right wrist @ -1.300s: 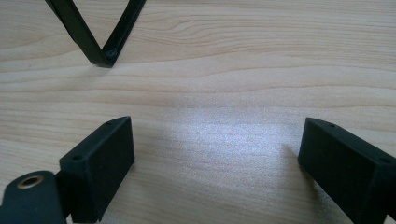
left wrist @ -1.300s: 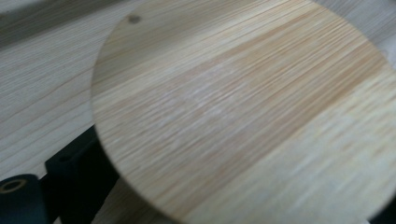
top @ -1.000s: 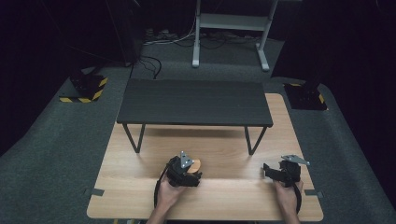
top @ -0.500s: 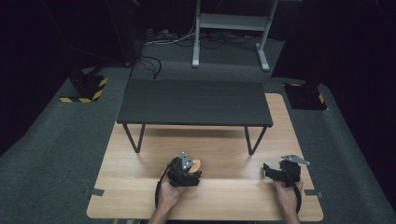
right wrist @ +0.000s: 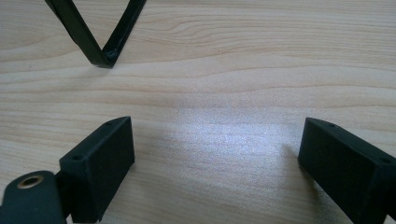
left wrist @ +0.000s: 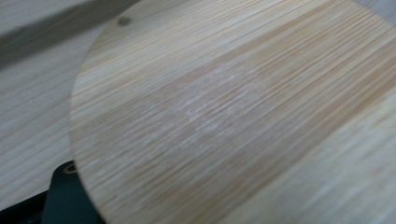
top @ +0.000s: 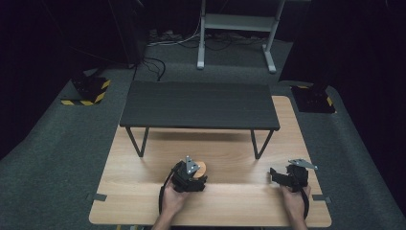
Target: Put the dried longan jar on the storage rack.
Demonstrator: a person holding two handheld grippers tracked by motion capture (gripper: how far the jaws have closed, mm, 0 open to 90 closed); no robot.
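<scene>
At the lower middle of the high view, the left gripper [top: 190, 176] sits low on the wooden table [top: 230, 211], its jaws having just been closing and now clamped on a round bamboo disc [top: 200, 167], probably so it can be lifted. Its own view shows that disc [left wrist: 233, 116] pressed close. At lower right, the right gripper [top: 283, 176] rests idle, jaws spread wide with nothing between. Beyond, toward the centre, stands a black bench [top: 198, 104], likely the disc's destination
</scene>
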